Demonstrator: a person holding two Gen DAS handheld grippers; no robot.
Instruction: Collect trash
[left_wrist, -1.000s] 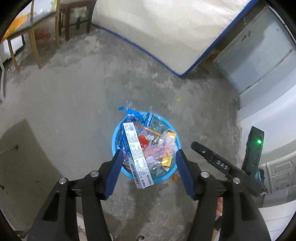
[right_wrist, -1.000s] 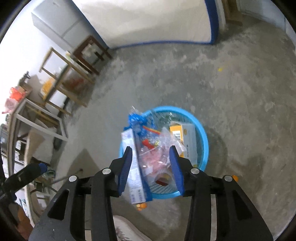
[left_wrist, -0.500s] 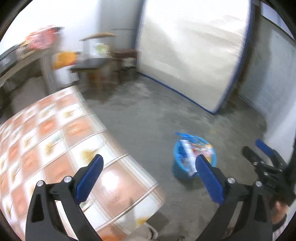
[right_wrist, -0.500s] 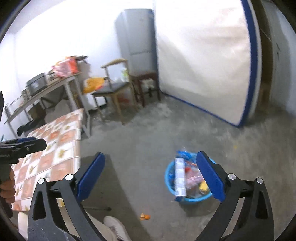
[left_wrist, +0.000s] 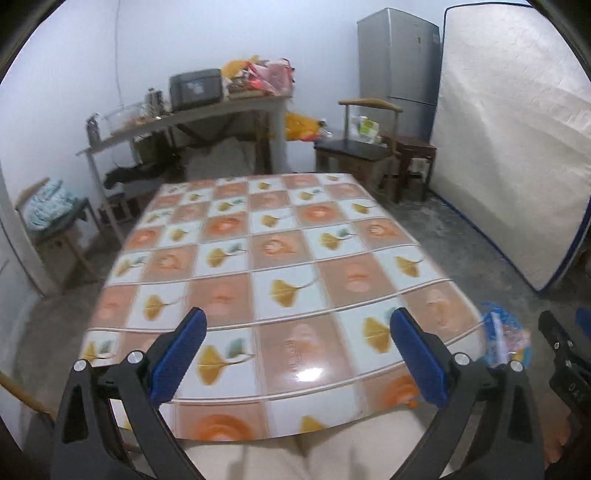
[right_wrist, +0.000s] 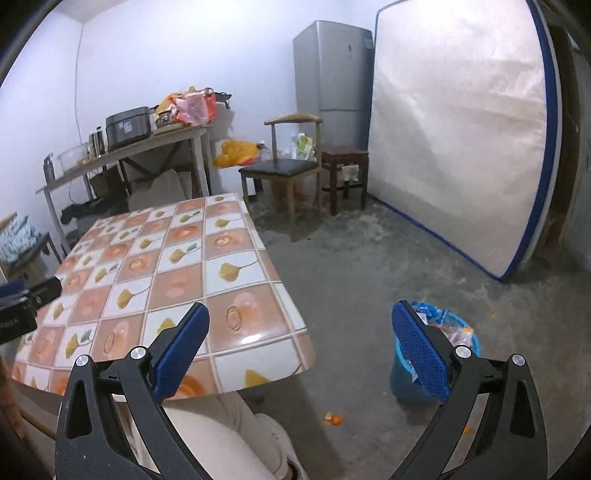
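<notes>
A blue trash bin (right_wrist: 406, 380) full of wrappers and packets stands on the concrete floor right of the table; the left wrist view shows the bin (left_wrist: 506, 338) blurred at the far right. My left gripper (left_wrist: 297, 349) hangs open over the near part of the table (left_wrist: 280, 236), which wears a checked orange-and-white cloth. My right gripper (right_wrist: 301, 345) is open too, above the table's right corner and the floor, with nothing between its blue pads. Orange scraps (right_wrist: 334, 419) lie on the floor near the bin.
Behind the table stand a wooden chair (right_wrist: 288, 166), a dark stool (right_wrist: 345, 162), a grey fridge (right_wrist: 332, 74) and a side table (left_wrist: 184, 114) with clutter. A mattress (right_wrist: 458, 125) leans on the right wall. A person's light trousers (right_wrist: 207, 435) show below the table edge.
Both grippers rose from right over the bin and swung left toward the table. Their jaws went from narrow to wide open. The bin now sits low at the right of both views.
</notes>
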